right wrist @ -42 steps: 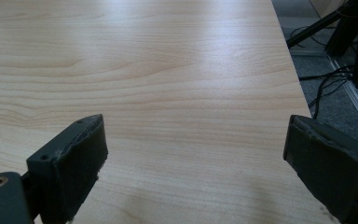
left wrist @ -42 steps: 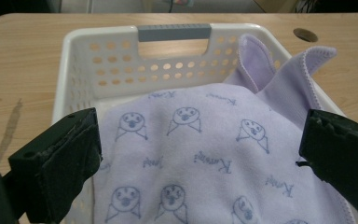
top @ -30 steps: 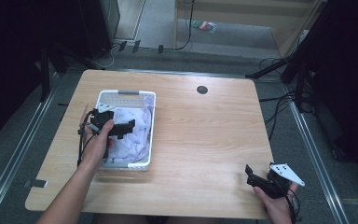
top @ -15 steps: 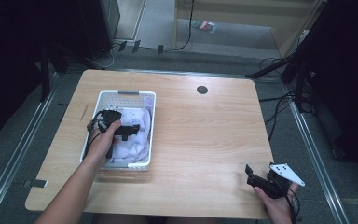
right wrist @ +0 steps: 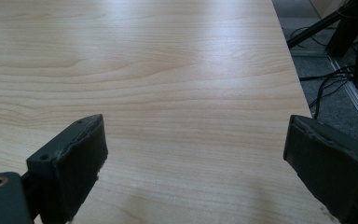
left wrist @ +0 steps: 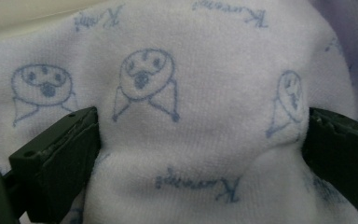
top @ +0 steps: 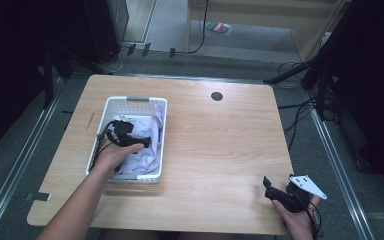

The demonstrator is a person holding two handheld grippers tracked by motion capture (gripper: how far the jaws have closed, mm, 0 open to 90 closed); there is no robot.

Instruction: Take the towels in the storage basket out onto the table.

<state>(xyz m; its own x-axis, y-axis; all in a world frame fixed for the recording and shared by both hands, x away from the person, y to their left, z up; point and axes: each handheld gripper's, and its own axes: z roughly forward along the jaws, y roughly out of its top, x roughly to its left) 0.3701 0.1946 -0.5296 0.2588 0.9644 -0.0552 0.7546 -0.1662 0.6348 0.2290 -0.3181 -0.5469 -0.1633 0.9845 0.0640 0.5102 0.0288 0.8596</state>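
A white plastic basket sits on the left half of the wooden table. It holds pale lilac cloth printed with small blue animal faces. My left gripper is down inside the basket, a hand behind it. In the left gripper view its jaws stand wide apart and press into the cloth, which bulges up between them. My right gripper rests near the table's front right corner. It is open above bare wood, with nothing between its jaws.
A round dark cable hole lies at the back of the table. Cables and dark stands crowd the floor to the right. The table's right edge runs close beside the right gripper.
The left gripper has sunk lower into the basket and shifted towards its near side, onto the cloth. The right gripper has stayed where it was.
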